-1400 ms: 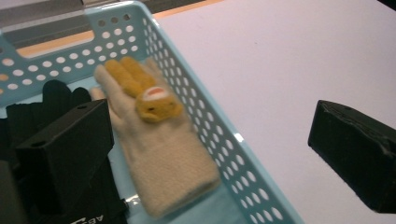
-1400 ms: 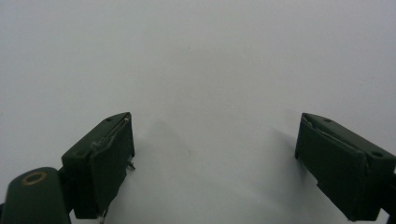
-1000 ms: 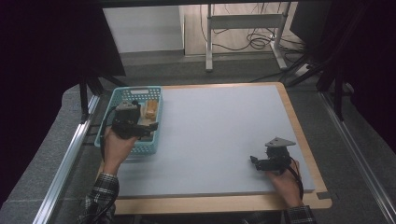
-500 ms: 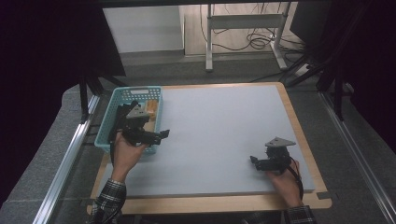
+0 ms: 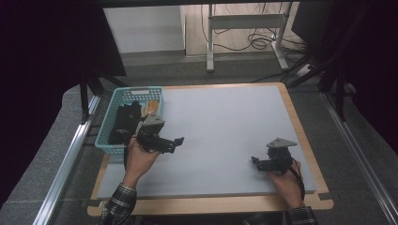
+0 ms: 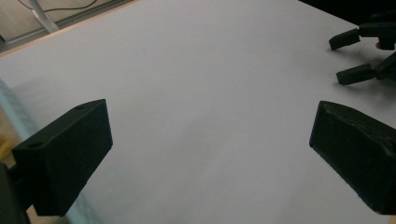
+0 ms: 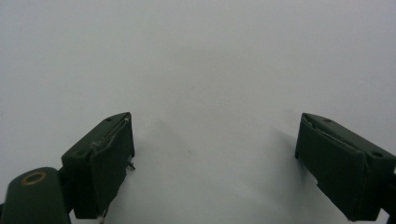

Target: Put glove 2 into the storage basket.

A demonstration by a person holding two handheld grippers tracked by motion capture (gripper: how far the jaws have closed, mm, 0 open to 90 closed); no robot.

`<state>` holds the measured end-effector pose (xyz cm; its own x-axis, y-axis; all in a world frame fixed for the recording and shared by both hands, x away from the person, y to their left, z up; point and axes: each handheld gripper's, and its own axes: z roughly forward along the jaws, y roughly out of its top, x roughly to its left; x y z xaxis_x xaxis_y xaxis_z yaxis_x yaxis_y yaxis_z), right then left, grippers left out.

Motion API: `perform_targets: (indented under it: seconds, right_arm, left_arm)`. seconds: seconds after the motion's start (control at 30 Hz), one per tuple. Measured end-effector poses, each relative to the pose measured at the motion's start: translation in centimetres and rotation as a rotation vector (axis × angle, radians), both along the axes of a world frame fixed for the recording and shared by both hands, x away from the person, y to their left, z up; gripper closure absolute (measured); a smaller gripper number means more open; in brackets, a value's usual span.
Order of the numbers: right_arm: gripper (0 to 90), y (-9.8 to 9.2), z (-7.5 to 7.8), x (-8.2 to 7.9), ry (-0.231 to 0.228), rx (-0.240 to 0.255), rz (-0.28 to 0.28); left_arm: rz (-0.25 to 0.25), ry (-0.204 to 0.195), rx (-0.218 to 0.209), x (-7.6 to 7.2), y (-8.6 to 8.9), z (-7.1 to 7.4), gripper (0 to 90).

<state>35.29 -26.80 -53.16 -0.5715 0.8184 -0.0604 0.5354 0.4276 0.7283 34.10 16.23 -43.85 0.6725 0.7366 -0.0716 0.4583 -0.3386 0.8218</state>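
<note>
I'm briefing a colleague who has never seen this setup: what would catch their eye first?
Probably the turquoise basket at the table's left edge, holding dark items and something tan, the only colour against the broad pale mat. Next, the left claw hovering open and empty just right of the basket. The right claw sits low near the mat's front right corner, also open.

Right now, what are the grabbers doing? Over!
Left gripper open, empty, beside the basket. Right gripper open, low over mat. Path clear.
</note>
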Motion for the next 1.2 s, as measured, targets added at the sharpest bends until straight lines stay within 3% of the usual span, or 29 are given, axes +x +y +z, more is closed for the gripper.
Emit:
perform_targets:
  seconds: [0.67,1.2]
  right_arm:
    - [11.5,0.0,0.0,0.0,0.001,0.001,-0.001]
    - [11.5,0.0,0.0,0.0,0.000,0.000,0.000]
  left_arm:
    - [-0.127,-0.015,0.010,-0.6,-5.7,-1.1,0.0]
    - [-0.150,0.025,0.026,-1.9,-6.8,-5.2,0.0]
